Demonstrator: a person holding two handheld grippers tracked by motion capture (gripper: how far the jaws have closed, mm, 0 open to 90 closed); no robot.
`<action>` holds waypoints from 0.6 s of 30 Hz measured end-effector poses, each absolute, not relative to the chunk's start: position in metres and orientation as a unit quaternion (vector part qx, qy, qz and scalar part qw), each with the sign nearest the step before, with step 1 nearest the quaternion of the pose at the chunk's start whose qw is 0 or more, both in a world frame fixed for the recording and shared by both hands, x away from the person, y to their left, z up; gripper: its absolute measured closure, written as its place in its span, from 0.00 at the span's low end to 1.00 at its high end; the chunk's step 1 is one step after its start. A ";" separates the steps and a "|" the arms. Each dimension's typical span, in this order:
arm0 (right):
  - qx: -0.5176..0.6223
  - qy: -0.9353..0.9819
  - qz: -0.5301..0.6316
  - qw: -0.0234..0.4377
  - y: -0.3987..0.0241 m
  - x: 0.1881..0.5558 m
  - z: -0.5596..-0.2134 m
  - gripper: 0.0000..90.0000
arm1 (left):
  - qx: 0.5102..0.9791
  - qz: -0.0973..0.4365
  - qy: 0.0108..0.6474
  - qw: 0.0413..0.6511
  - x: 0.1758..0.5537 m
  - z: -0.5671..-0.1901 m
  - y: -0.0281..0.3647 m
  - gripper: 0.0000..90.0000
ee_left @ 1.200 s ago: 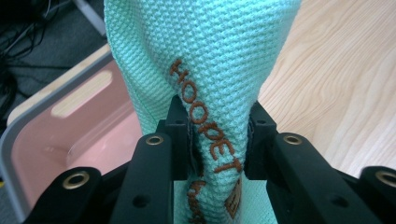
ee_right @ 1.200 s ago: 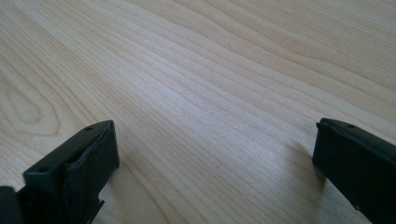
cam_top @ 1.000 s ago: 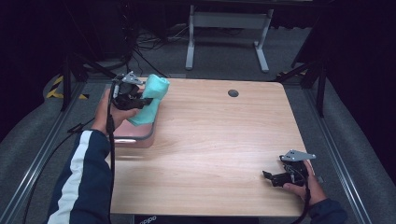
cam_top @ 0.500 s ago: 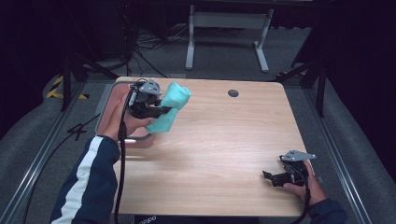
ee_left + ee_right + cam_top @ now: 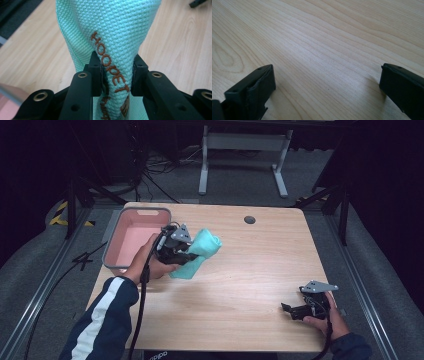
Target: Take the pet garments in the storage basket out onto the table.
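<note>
Looking down from the high view, we see the left gripper holding a mint-green cloth lifted off the bench, just to the right of the pink bin, which looks empty; the cloth is clear of the bin, so we judge that taking it out is done, while laying it on the wood is not yet done. The right gripper sits low at the near right corner, well apart from the cloth. In the left gripper view, the fingers are clenched on a bunched fold of the cloth, whose brown stitched lettering runs down between them, with bare bench beyond. In the right gripper view, the fingers stand released and wide apart over plain wood, grasping nothing, so that hand's share of any spreading or folding is left to do.
</note>
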State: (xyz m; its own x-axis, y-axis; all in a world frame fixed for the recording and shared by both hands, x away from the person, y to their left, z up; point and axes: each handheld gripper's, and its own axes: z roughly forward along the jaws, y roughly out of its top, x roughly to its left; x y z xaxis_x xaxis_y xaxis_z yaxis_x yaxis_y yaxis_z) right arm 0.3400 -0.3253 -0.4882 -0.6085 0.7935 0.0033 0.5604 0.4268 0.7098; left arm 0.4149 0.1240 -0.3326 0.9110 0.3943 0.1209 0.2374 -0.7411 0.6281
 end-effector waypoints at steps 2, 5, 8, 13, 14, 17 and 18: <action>0.409 0.828 0.345 0.169 -0.325 0.340 -0.488 0.01 | 0.931 0.118 0.162 0.304 0.411 -0.340 0.117 0.77; 0.409 0.828 0.345 0.169 -0.325 0.340 -0.488 0.01 | 0.940 0.103 0.149 0.290 0.406 -0.354 0.109 0.77; 0.409 0.827 0.346 0.169 -0.325 0.340 -0.488 0.01 | 0.946 0.094 0.144 0.276 0.403 -0.364 0.103 0.77; 0.410 0.827 0.345 0.169 -0.325 0.340 -0.488 0.01 | 0.956 0.083 0.135 0.248 0.399 -0.391 0.092 0.76; 0.410 0.827 0.346 0.169 -0.325 0.340 -0.488 0.01 | 0.957 0.089 0.136 0.242 0.398 -0.394 0.090 0.76; 0.410 0.827 0.345 0.169 -0.325 0.340 -0.488 0.01 | 0.958 0.079 0.136 0.240 0.398 -0.403 0.087 0.76; 0.410 0.827 0.346 0.169 -0.325 0.340 -0.488 0.01 | 0.960 0.082 0.135 0.233 0.397 -0.406 0.086 0.75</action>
